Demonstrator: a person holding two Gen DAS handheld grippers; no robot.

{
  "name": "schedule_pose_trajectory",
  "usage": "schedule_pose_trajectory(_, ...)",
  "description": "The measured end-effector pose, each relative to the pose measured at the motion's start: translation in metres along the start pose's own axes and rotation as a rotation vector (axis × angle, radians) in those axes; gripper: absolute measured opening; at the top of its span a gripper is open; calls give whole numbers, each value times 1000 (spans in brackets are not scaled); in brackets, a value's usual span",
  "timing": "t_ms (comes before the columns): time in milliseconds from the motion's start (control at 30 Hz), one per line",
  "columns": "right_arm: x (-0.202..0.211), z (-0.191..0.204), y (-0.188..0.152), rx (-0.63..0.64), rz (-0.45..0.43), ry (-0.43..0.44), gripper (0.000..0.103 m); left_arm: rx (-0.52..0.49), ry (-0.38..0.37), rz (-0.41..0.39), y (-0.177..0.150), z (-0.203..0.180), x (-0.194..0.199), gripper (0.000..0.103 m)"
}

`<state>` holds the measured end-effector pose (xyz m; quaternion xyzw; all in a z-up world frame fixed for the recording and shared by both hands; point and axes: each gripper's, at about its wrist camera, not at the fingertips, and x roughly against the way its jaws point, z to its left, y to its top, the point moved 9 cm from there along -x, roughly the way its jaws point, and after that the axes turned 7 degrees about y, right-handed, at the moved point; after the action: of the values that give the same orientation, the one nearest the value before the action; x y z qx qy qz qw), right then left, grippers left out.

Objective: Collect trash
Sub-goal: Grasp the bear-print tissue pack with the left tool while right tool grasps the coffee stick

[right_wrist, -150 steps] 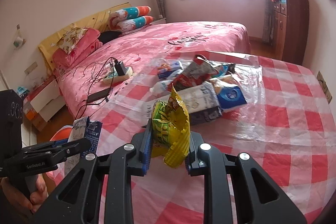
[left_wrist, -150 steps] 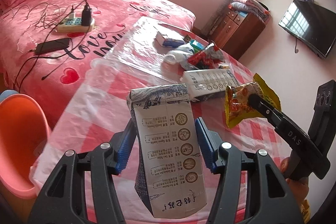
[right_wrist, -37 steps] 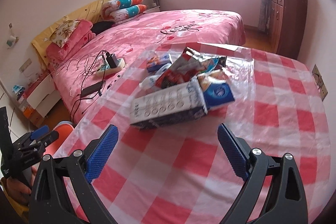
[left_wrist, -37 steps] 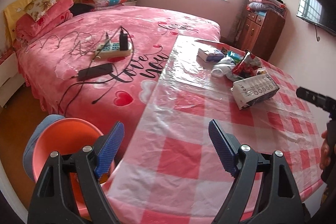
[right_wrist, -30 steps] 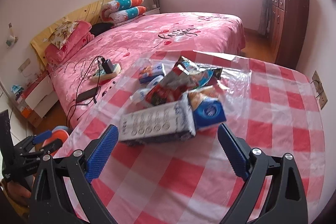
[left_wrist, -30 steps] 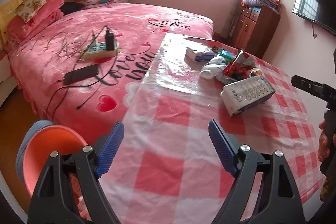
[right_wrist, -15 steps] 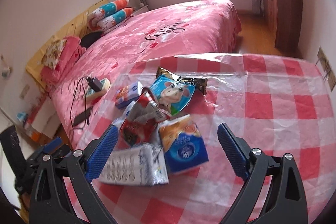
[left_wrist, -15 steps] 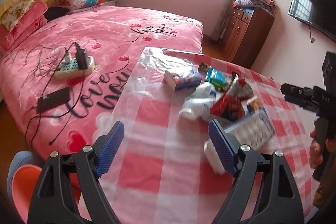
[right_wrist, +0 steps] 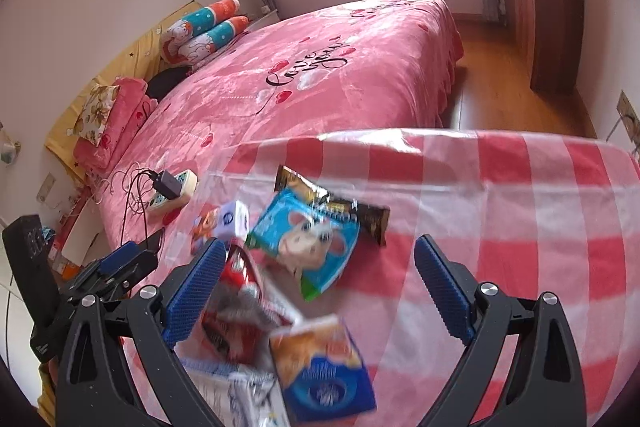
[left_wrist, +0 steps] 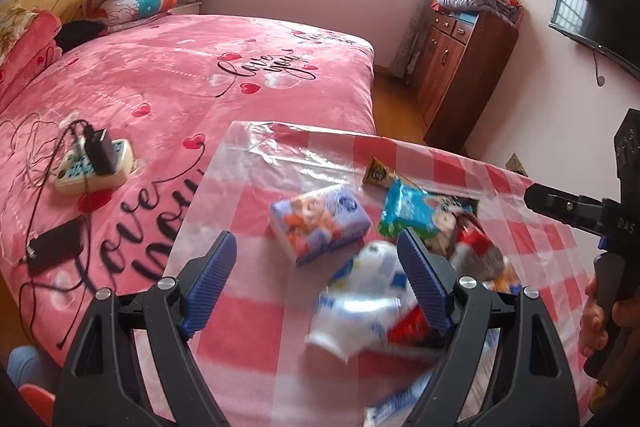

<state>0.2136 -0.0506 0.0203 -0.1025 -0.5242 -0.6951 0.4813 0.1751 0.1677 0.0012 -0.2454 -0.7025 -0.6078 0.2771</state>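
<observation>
A pile of trash lies on the red-checked table (left_wrist: 256,307): a purple tissue pack (left_wrist: 318,223), a crumpled white wrapper (left_wrist: 364,307), a blue-green cow snack bag (right_wrist: 308,239), a dark brown wrapper (right_wrist: 340,205), a red wrapper (right_wrist: 240,311), an orange-blue tissue pack (right_wrist: 320,367) and a printed carton (right_wrist: 240,399). My left gripper (left_wrist: 316,283) hangs open and empty over the white wrapper and purple pack. My right gripper (right_wrist: 316,291) is open and empty above the cow bag and the orange-blue pack.
A pink bed (left_wrist: 200,87) borders the table on the left, with a power strip (left_wrist: 94,167) and a phone (left_wrist: 54,245) on it. An orange bin (left_wrist: 36,401) shows at the lower left. A wooden cabinet (left_wrist: 464,75) stands beyond the table.
Both grippers have advanced over the table up to the trash pile, which now fills the lower part of each view. The orange bin has slid almost out of the left view.
</observation>
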Motion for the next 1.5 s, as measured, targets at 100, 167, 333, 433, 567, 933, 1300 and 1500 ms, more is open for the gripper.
schedule_pose_trajectory(100,-16,0,9,18,12,11,81,4,-15,6,6,-3,-16,83)
schedule_pose_trajectory(167,-29,-2,12,6,32,30,74,0,-14,19,10,-4,-29,81)
schedule_pose_trajectory(333,-64,-3,15,36,105,39,56,10,-47,50,18,-3,-56,67)
schedule_pose_trajectory(433,-80,-7,18,38,142,43,54,21,-80,61,22,-3,-68,62)
schedule_pose_trajectory(567,-102,-20,15,20,211,38,54,6,-113,112,18,-7,-85,58)
schedule_pose_trajectory(933,-90,-9,-21,120,274,98,52,-49,-159,139,-11,-21,-73,57)
schedule_pose_trajectory(1300,-35,-4,-79,110,263,134,51,-95,-232,157,-67,-49,-17,57)
schedule_pose_trajectory(1500,-5,-5,-107,124,241,92,51,-159,-284,177,-97,-66,14,65)
